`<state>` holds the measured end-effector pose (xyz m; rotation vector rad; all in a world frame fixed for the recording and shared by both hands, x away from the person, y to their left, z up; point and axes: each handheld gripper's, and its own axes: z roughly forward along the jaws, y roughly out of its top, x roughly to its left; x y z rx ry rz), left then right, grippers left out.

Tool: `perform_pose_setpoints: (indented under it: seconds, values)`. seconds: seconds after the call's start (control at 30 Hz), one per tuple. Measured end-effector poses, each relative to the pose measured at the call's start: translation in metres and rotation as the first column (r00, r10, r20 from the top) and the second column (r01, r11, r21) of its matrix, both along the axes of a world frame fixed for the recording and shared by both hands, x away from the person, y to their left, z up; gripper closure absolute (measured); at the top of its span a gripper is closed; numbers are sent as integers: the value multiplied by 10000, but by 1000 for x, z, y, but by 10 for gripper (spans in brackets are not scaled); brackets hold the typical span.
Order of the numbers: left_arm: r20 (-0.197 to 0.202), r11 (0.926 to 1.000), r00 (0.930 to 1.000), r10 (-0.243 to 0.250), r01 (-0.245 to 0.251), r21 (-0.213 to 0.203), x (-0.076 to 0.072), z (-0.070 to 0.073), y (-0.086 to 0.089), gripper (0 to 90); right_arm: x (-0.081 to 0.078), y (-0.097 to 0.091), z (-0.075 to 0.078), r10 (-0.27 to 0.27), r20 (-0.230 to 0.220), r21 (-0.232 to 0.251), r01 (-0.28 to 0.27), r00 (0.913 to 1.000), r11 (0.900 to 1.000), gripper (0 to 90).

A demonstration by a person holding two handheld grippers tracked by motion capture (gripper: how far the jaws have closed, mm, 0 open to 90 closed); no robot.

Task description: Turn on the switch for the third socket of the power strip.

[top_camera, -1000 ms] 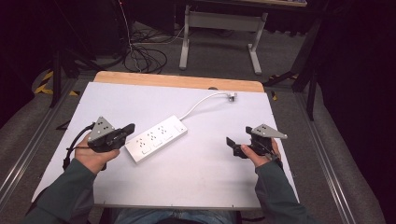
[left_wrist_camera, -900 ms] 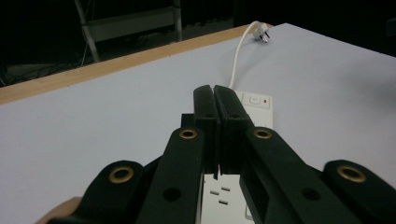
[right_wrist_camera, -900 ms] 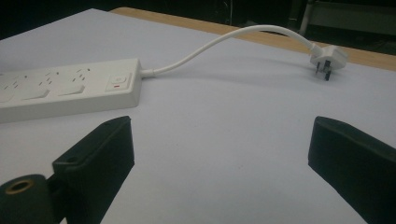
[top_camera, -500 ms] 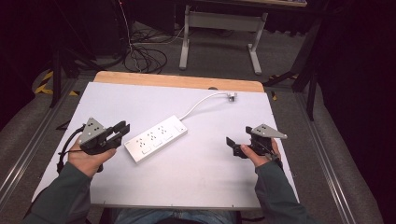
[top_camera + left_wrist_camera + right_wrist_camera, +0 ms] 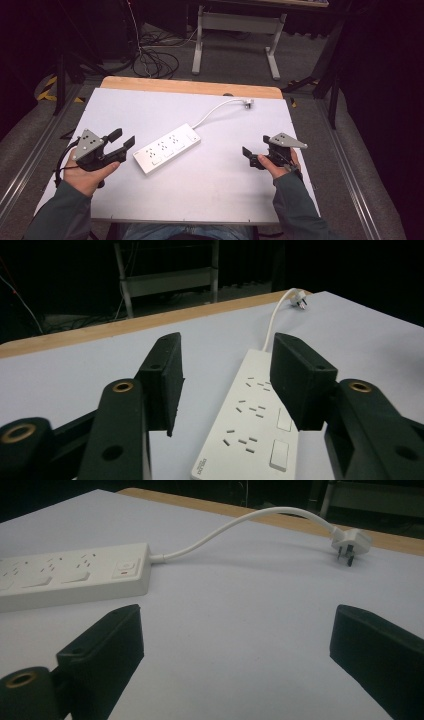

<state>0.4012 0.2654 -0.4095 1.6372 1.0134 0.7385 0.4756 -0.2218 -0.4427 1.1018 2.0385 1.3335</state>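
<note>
A white power strip (image 5: 167, 148) lies slantwise on the white table top (image 5: 150, 110). Its cord curves to a white plug (image 5: 247, 104) near the far edge. My left gripper (image 5: 123, 138) hovers just left of the strip's near end; its jaws have just been opening and nothing is pressed between them. In the left gripper view the power strip (image 5: 252, 425) lies ahead beyond the gripper (image 5: 225, 365). My right gripper (image 5: 249, 156) rests at the right, open and holding nothing. In the right gripper view the gripper (image 5: 235, 640) faces the strip (image 5: 70, 580) and the plug (image 5: 350, 542).
A wooden strip (image 5: 190, 87) runs along the table's far edge. Beyond it, cables (image 5: 150, 60) lie on the floor beside a metal desk frame (image 5: 235, 30). Metal rails flank the table on both sides.
My left gripper has drawn back to the left, away from the power strip, and its jaws have gone from shut to open. The right gripper has stayed put.
</note>
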Motion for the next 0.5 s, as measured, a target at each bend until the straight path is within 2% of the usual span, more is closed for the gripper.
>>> perform_pose_setpoints:
  seconds: [0.17,0.43,0.5]
  values:
    - [62,9998,9998,187,-187,-4,-3,0,4,407,0,0,0,-9,-30,22,9,10000,10000,77]
    - [-80,9992,9992,404,-405,-43,-6,1,7,246,0,0,0,-30,-27,36,30,10000,10000,77]
    - [-90,9991,9990,435,-435,-17,-6,1,7,232,0,0,0,-12,6,26,12,10000,10000,77]
